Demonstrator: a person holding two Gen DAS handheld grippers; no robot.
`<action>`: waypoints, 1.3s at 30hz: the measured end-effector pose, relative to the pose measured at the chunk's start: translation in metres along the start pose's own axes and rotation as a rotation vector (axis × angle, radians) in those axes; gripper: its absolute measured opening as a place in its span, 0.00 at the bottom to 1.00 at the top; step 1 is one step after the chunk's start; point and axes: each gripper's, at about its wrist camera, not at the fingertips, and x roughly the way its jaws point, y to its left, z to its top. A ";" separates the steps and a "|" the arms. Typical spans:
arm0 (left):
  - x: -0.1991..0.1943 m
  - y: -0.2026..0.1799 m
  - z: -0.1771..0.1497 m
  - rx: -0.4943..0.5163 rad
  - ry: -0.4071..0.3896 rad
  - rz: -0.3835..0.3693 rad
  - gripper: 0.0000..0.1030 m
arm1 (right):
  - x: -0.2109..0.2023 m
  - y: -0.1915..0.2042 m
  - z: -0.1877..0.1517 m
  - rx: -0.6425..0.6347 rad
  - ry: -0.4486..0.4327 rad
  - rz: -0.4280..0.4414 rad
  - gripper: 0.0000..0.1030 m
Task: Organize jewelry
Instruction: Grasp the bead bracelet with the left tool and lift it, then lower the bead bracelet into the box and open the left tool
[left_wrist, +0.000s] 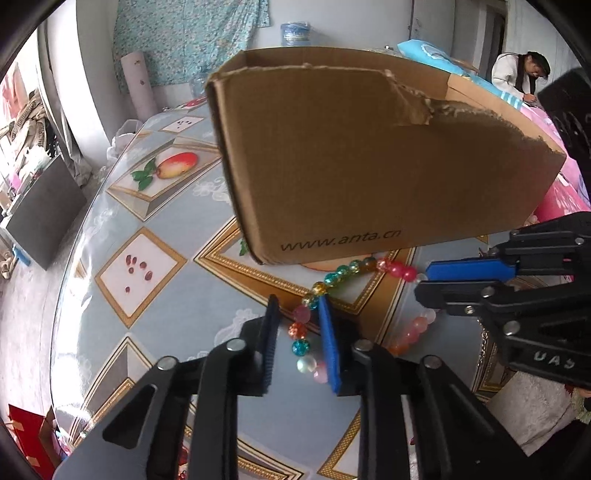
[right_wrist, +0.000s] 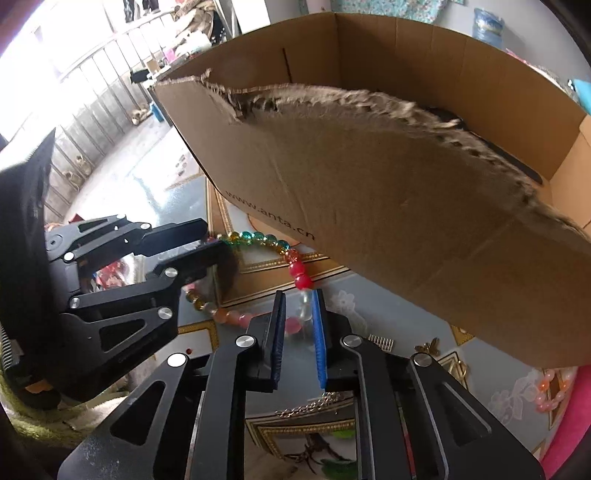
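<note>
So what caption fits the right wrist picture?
Both grippers close on a colourful beaded necklace beside a torn brown cardboard box.

A bead necklace (left_wrist: 334, 280) of teal, amber, red, pink and milky-white round beads is lying in a loose loop on the surface, just in front of a torn-edged cardboard box (left_wrist: 369, 155). A thin silver chain (right_wrist: 314, 406), a small gold butterfly charm (right_wrist: 428, 348) and a pale pink bead bracelet (right_wrist: 552, 389) are lying nearby.

Left hand-held gripper (left_wrist: 297, 306) pinching bead necklace (left_wrist: 334, 277), cardboard box (left_wrist: 369, 158) behind
</note>
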 end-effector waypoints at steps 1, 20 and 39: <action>0.001 0.000 0.001 0.002 -0.003 -0.002 0.12 | 0.001 0.001 0.001 -0.004 0.003 -0.002 0.10; -0.063 0.008 0.010 -0.074 -0.103 -0.074 0.09 | -0.057 -0.010 -0.002 0.004 -0.106 0.121 0.07; -0.156 -0.015 0.117 0.053 -0.354 -0.124 0.09 | -0.145 -0.032 0.060 -0.092 -0.386 0.152 0.07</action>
